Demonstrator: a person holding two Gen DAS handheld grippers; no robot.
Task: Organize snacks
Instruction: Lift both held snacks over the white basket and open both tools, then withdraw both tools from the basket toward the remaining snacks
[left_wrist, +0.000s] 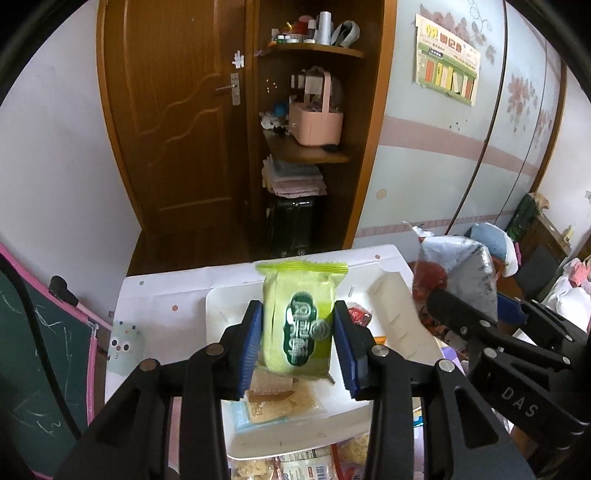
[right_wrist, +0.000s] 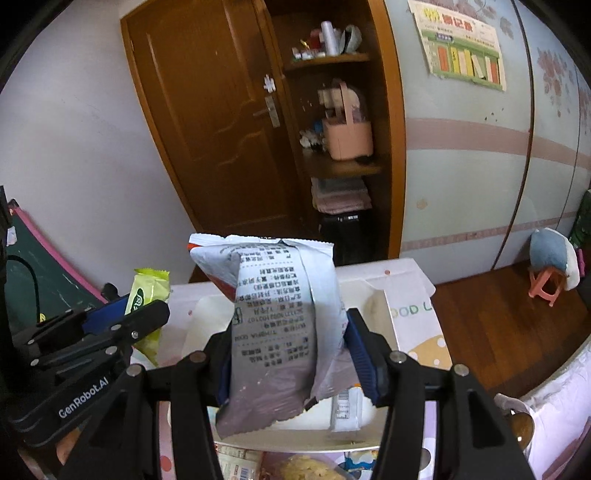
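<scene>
Two packets are lifted over the shallow white tray (left_wrist: 218, 306), the left gripper (left_wrist: 298, 334) clamping a lime-green snack packet (left_wrist: 301, 317), the right gripper (right_wrist: 286, 363) clamping a grey-white printed bag (right_wrist: 273, 325); loose snacks wait at the surface's near edge.

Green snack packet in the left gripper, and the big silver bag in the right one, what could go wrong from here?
The green snack packet sits pinched between the left gripper pads; squeezing harder may crush it. The silver bag in the right gripper bulges and tilts, so it might slip. Both hang over the white box, close together, so they could collide.
</scene>
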